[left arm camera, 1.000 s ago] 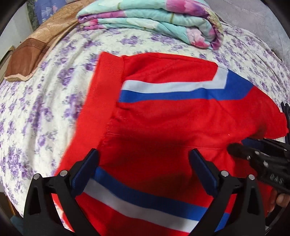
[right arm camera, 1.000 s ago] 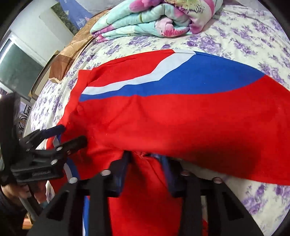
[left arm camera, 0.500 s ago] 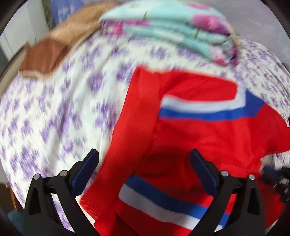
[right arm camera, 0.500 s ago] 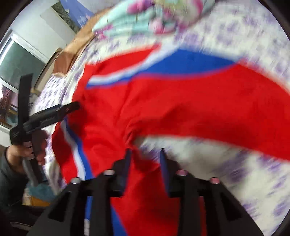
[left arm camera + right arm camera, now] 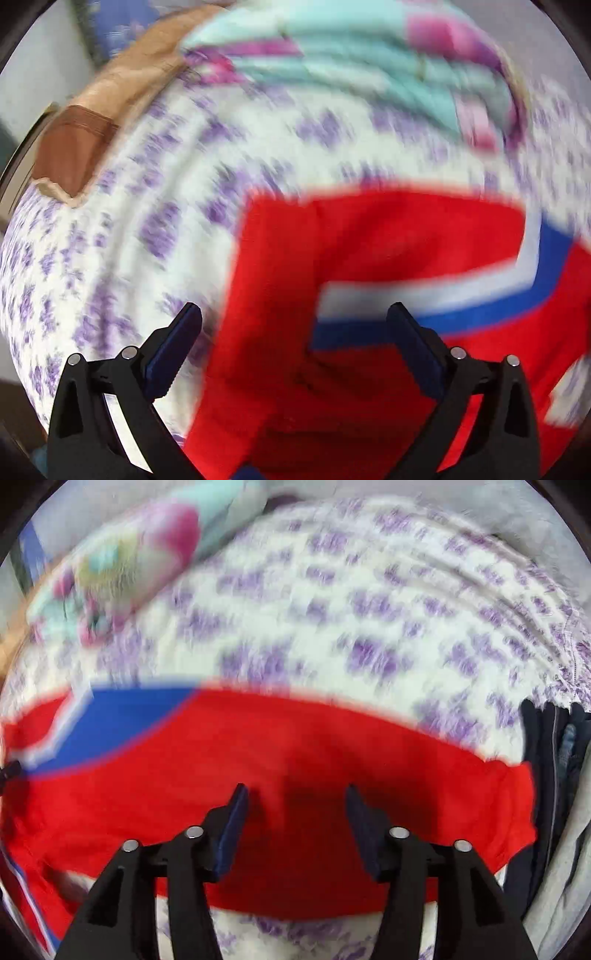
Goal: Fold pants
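- Lying flat on the bed (image 5: 122,236): red pants (image 5: 369,236) with white and blue stripes, spread over the purple-flowered sheet; both views motion-blurred.
- Left gripper (image 5: 293,319): jaws wide, nothing clamped. Pants edge sits below and between the jaws; left pad is over bare sheet, right pad over the striped part.
- Right gripper (image 5: 295,801): jaws have just been opening, now apart with nothing pinched. Red fabric lies under the gap, not touching either pad as far as I can tell.
- Folded floral blanket (image 5: 369,70) near the bed's far edge, apart from the pants.
- Dark clothing (image 5: 550,775) at the bed's right edge, just beside the pants' end.
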Demonstrator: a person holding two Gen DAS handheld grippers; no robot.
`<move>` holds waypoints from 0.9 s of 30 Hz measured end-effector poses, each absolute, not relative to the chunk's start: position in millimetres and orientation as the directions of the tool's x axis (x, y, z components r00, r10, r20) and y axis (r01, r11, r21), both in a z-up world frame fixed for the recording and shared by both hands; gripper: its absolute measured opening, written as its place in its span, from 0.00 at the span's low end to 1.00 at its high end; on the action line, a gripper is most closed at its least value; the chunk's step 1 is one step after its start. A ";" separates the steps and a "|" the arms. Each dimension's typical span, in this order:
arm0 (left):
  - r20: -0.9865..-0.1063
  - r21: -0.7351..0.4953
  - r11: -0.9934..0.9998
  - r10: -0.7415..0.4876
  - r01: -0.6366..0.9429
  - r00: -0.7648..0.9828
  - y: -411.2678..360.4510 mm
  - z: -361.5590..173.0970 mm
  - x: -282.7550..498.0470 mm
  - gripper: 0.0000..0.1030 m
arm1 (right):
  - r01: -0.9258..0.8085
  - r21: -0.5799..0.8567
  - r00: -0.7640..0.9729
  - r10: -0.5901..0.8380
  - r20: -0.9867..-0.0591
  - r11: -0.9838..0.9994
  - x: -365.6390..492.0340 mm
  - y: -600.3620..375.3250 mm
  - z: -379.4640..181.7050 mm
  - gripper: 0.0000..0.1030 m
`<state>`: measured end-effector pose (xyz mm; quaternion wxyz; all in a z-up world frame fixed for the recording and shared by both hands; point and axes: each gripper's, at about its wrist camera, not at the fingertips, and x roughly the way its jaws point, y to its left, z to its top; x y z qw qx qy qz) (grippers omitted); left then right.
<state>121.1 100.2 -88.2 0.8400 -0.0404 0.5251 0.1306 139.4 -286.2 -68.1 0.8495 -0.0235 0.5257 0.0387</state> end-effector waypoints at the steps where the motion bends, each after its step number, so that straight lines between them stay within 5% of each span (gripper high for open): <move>1: -0.883 0.045 0.967 0.155 -0.249 0.443 100.3 -80.3 122.4 0.95 | -0.132 0.064 0.444 0.117 -0.888 0.989 144.5 -279.3 -63.0 0.67; 6: -0.896 0.094 0.994 0.110 -0.058 0.430 65.4 -83.5 156.5 0.95 | -0.365 0.186 0.329 0.313 -0.891 0.912 167.3 -201.5 -76.0 0.72; 10: -0.907 0.177 0.984 0.169 -0.014 0.385 66.6 -115.6 166.2 0.96 | -0.429 0.110 0.311 0.261 -0.914 0.897 186.5 -188.5 -100.6 0.70; 12: -0.908 0.147 0.988 0.153 -0.045 0.391 80.5 -113.6 167.2 0.96 | -0.334 -0.070 0.415 0.079 -0.907 0.940 197.0 -219.9 -97.4 0.73; 17: -0.893 0.070 0.982 0.140 -0.175 0.428 115.0 -89.0 164.3 0.95 | -0.084 0.022 0.408 0.055 -0.911 0.996 212.0 -290.5 -81.6 0.73; 24: -0.898 0.168 0.984 0.129 0.057 0.421 106.5 -80.3 178.8 0.95 | -0.449 0.003 0.385 0.196 -0.902 0.894 214.7 -176.5 -75.9 0.94; 27: -0.910 0.205 0.964 0.125 0.167 0.394 106.1 -86.2 174.0 0.95 | -0.539 -0.050 0.349 0.169 -0.922 0.841 224.2 -153.2 -85.7 0.94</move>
